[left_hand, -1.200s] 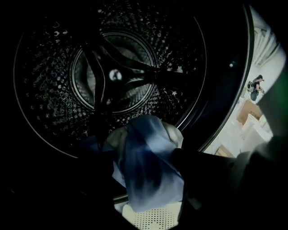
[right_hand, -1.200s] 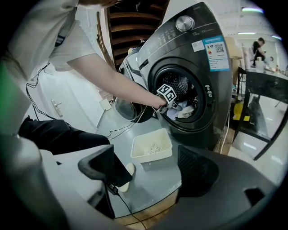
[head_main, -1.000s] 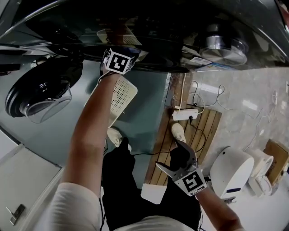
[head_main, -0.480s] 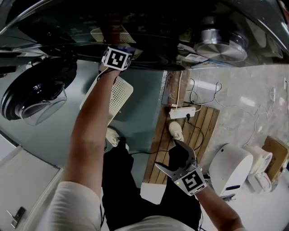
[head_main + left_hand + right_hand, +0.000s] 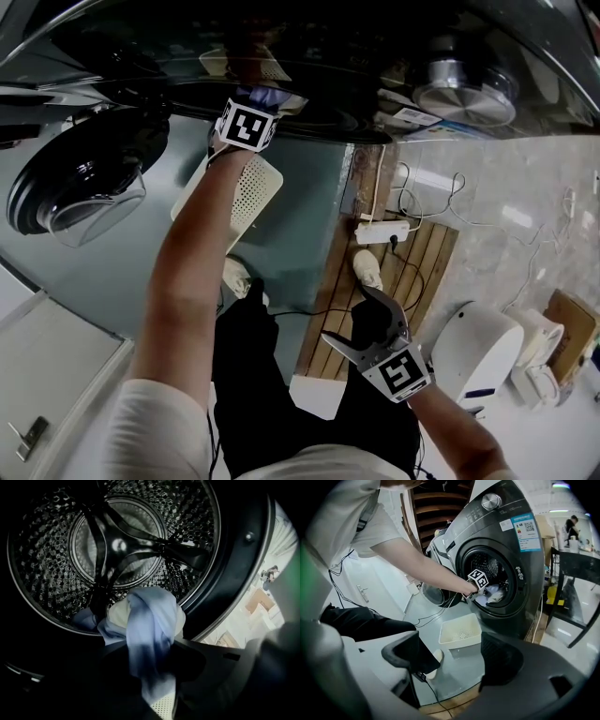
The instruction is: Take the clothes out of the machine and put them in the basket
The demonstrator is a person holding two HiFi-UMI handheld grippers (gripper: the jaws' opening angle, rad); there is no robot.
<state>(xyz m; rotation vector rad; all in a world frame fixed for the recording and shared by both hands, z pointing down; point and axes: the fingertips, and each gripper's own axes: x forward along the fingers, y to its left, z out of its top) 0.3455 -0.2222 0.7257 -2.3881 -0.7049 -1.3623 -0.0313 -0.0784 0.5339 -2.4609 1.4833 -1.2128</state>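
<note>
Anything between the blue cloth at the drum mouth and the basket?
Nothing visible. The cloth hangs at the drum opening, the basket sits on the floor in front of the machine, below the opening, and the door is swung aside, out of the way.

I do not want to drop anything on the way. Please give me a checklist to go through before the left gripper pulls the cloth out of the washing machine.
1. Grip: the left gripper has just been closing its jaws, and the light blue garment is pinched between them: ok.
2. Garment free: a white cloth lies tangled against it at the edge of the drum: cannot tell.
3. Path: the door is swung open, off to the side: ok.
4. Landing place: the basket stands before the washing machine, nothing in it: ok.
5. Other hand: the right gripper is open, empty, held back: ok.
</note>
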